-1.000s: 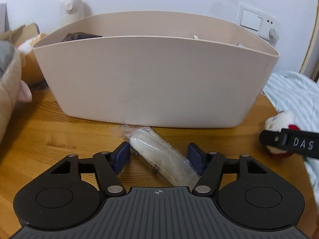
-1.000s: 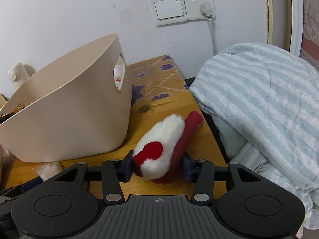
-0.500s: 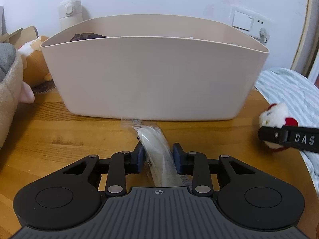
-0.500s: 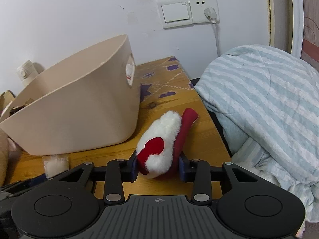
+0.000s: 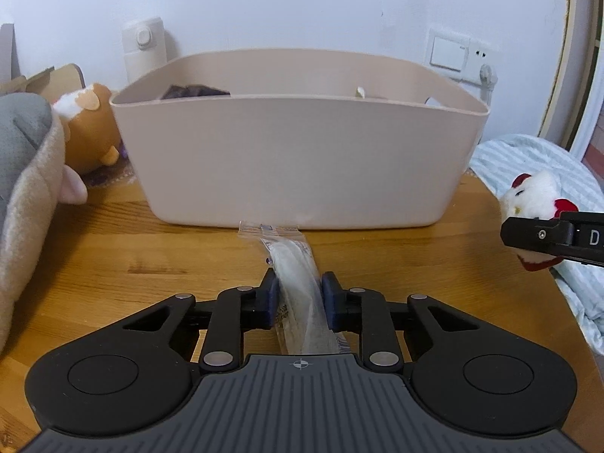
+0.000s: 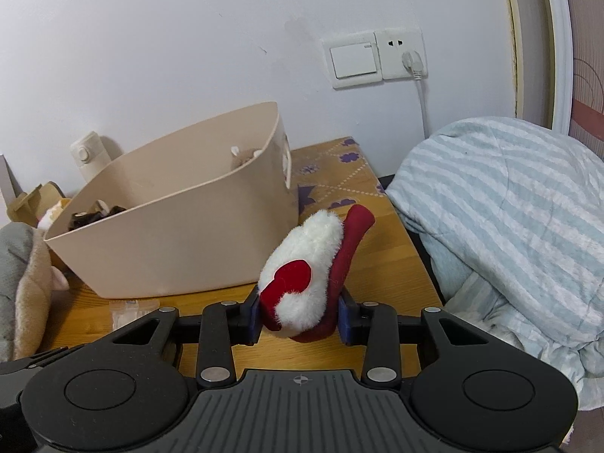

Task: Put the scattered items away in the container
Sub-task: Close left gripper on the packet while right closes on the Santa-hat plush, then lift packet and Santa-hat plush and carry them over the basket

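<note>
Between the left gripper's still-closing blue pads: clear plastic packet of white contents, its far end near the beige oval plastic tub on the wooden table. Right gripper clamps a white-and-red plush toy beside the tub. Only "D" legible, on the other tool in the left view. Right view alone shows striped bedding, wall socket.

Letter "D" on right gripper side
</note>
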`<action>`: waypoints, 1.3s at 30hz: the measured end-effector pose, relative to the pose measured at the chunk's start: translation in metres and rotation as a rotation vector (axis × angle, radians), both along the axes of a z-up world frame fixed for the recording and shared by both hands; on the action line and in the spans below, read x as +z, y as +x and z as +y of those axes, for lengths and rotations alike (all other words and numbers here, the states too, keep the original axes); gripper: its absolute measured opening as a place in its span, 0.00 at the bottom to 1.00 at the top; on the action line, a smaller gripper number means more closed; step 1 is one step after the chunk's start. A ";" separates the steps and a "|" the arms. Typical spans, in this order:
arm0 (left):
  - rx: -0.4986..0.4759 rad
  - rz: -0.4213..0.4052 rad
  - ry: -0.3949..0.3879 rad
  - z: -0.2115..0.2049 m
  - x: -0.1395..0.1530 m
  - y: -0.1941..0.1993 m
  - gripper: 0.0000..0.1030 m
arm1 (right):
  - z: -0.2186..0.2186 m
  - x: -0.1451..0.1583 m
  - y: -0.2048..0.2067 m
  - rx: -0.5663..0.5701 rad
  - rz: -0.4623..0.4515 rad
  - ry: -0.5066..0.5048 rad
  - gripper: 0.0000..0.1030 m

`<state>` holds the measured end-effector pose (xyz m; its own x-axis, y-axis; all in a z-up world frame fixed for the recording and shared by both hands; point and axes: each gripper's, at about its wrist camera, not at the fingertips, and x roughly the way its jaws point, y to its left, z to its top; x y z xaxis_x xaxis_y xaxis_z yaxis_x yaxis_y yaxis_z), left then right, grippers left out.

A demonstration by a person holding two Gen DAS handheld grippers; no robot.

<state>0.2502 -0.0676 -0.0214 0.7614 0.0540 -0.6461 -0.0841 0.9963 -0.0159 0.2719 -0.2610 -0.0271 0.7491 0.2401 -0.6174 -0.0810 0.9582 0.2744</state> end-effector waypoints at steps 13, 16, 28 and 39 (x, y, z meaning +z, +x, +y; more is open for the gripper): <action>-0.034 -0.111 -0.021 0.001 0.039 -0.031 0.22 | 0.007 0.028 -0.022 0.011 -0.068 0.022 0.34; -0.027 -0.130 -0.020 0.004 0.047 -0.036 0.22 | 0.009 0.039 -0.027 0.017 -0.092 0.025 0.34; -0.003 -0.227 0.002 0.016 0.083 -0.044 0.22 | 0.034 0.079 -0.039 0.083 -0.185 0.012 0.34; 0.015 -0.317 0.029 0.027 0.120 -0.027 0.22 | 0.052 0.100 -0.033 0.118 -0.240 0.015 0.34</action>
<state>0.2234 -0.0409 0.0988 0.9234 0.0814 -0.3752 -0.0940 0.9955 -0.0154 0.2393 -0.2092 0.0731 0.8399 0.3425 -0.4210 -0.2564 0.9341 0.2484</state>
